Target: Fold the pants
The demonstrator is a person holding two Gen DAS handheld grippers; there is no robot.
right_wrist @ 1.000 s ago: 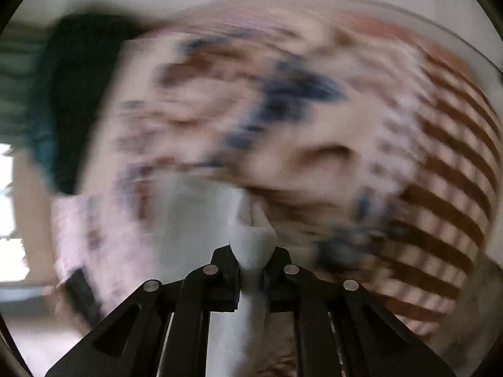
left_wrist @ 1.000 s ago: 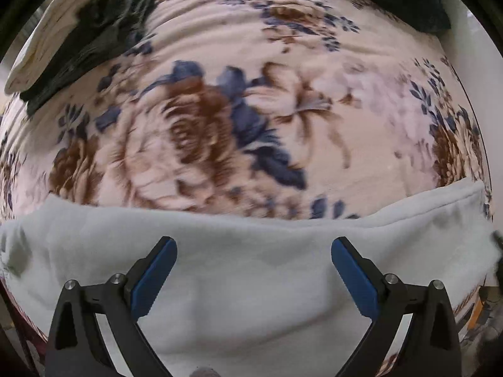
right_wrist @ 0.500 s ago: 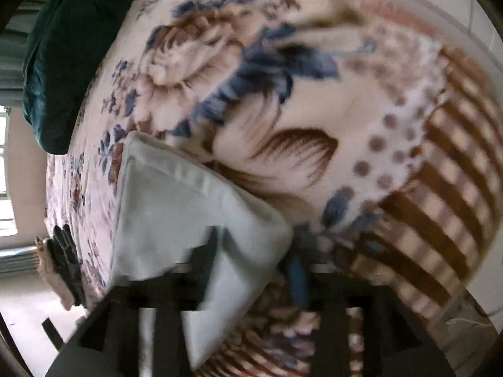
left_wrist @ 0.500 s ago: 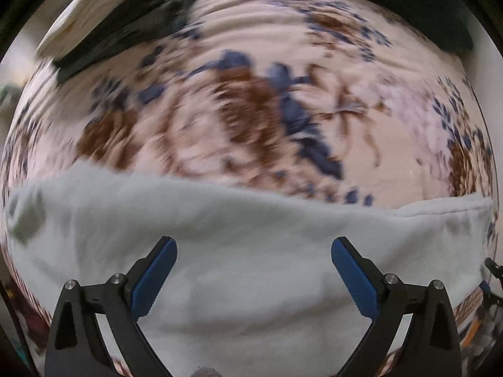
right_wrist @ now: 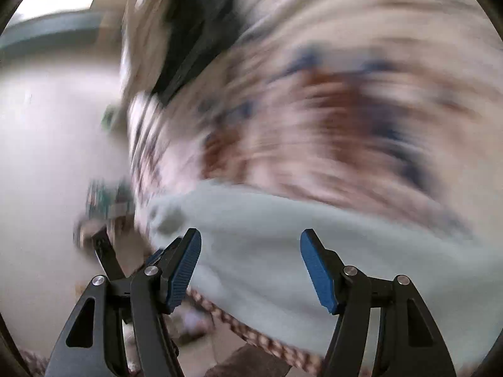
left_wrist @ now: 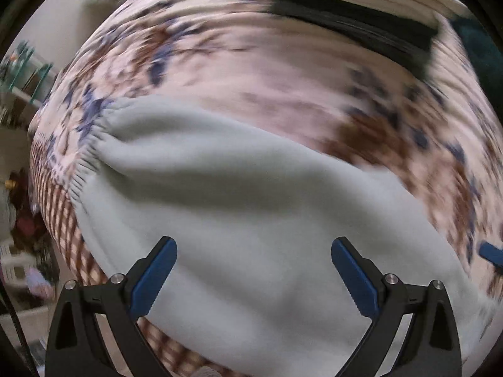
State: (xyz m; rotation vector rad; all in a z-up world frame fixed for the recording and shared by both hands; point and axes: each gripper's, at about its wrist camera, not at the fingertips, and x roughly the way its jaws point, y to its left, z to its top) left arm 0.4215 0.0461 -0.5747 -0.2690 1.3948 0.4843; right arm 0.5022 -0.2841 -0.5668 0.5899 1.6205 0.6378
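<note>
Pale mint pants [left_wrist: 251, 194] lie flat on a floral blanket [left_wrist: 251, 72]. Their gathered elastic waistband [left_wrist: 91, 157] is at the left in the left wrist view. My left gripper [left_wrist: 254, 270] hangs open over the pants, pointing steeply down, with nothing between its blue pads. The right wrist view is badly blurred. In it my right gripper [right_wrist: 250, 260] is open above the edge of the pants [right_wrist: 298, 229], its pads gripping nothing. A blue pad [left_wrist: 490, 253] shows at the right edge of the left wrist view.
A black folded garment [left_wrist: 355, 28] rests on a cream pile at the far side of the blanket, with a dark green cushion [left_wrist: 478, 40] beside it. The striped blanket border [left_wrist: 59, 220] hangs over the bed edge at the left, with shelves and clutter beyond.
My right gripper was shut on a bunch of pale fabric, then let it go and opened. My left gripper stayed open, swept along the pants to the waistband end and rolled.
</note>
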